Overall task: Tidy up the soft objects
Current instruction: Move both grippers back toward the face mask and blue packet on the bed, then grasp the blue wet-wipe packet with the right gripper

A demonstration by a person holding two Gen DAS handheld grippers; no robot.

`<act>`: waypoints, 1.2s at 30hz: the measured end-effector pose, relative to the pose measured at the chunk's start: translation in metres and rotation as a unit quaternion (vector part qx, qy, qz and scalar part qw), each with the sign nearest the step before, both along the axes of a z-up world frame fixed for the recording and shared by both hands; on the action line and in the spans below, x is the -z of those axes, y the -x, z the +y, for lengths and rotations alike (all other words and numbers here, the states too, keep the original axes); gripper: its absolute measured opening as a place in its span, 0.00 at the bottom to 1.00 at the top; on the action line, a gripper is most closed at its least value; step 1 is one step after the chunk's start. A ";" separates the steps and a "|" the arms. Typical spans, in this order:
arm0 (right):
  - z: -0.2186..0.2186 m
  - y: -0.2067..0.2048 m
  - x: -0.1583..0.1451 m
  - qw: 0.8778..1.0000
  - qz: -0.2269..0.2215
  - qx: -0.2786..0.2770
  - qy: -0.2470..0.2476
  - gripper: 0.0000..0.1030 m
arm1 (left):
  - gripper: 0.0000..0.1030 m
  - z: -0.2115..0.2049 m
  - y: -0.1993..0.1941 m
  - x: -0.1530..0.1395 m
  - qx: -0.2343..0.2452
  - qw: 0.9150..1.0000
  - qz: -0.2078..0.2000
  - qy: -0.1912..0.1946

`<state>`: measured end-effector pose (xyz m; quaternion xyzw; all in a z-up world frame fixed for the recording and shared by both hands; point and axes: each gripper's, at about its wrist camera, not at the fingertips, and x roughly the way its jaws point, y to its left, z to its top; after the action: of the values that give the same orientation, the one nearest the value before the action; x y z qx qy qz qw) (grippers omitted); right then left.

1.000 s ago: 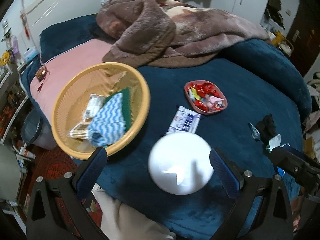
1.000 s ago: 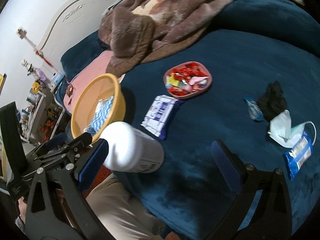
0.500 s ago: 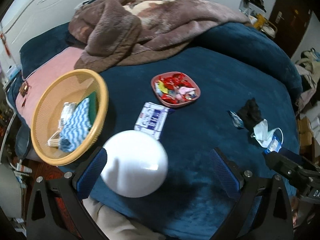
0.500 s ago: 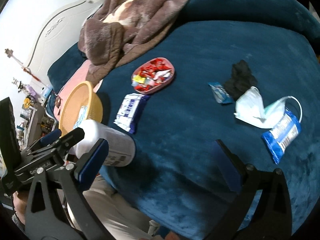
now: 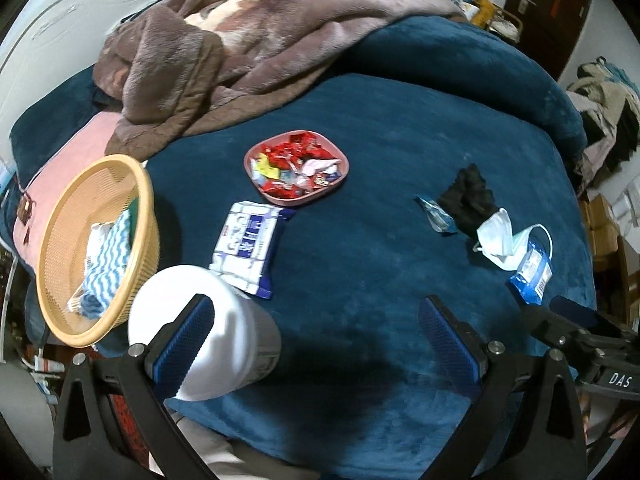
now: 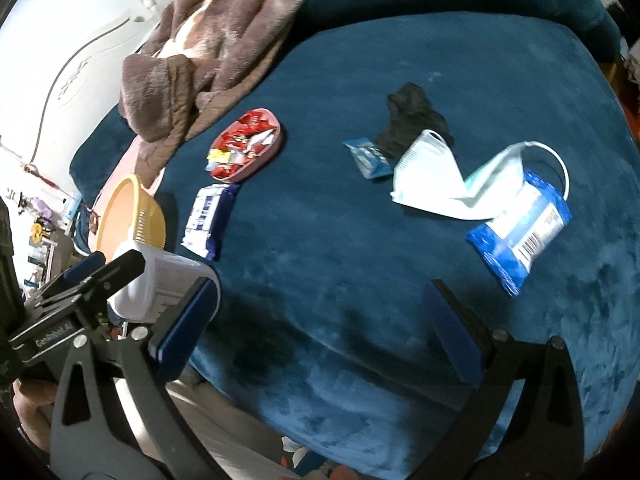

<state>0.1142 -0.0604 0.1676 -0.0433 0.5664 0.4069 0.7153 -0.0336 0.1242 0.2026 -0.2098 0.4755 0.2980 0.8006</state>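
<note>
1 white face mask [image 6: 430,178], long axis toward blue packet [image 6: 520,224]

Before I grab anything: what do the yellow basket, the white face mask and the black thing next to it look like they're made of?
Yellow basket: looks like rigid moulded plastic, matte, with fine mesh walls and a smooth rim. White face mask: thin non-woven fabric, creased and folded, with an elastic ear loop. Black item: probably soft knit cloth, dull and crumpled; too dark to tell more.

Both wrist views high over the blue bed [image 5: 380,260], facing the headboard; shared red candy tray [image 5: 296,168] [image 6: 246,145]
</note>
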 end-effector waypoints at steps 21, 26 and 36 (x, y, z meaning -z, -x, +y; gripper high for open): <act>-0.052 -0.022 0.042 0.997 0.028 0.052 0.039 1.00 | 0.99 -0.054 -0.047 0.044 0.083 0.996 0.037 0.015; -0.060 -0.025 0.048 0.997 0.032 0.059 0.046 1.00 | 0.99 -0.062 -0.048 0.055 0.082 0.996 0.044 0.004; -0.077 -0.034 0.057 0.995 0.038 0.076 0.053 1.00 | 0.99 -0.074 -0.050 0.076 0.088 0.995 0.051 0.014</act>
<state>0.1486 -0.1373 0.1109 -0.0225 0.6159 0.3224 0.7185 0.0166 0.0502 0.1267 -0.1628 0.5367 0.2299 0.7954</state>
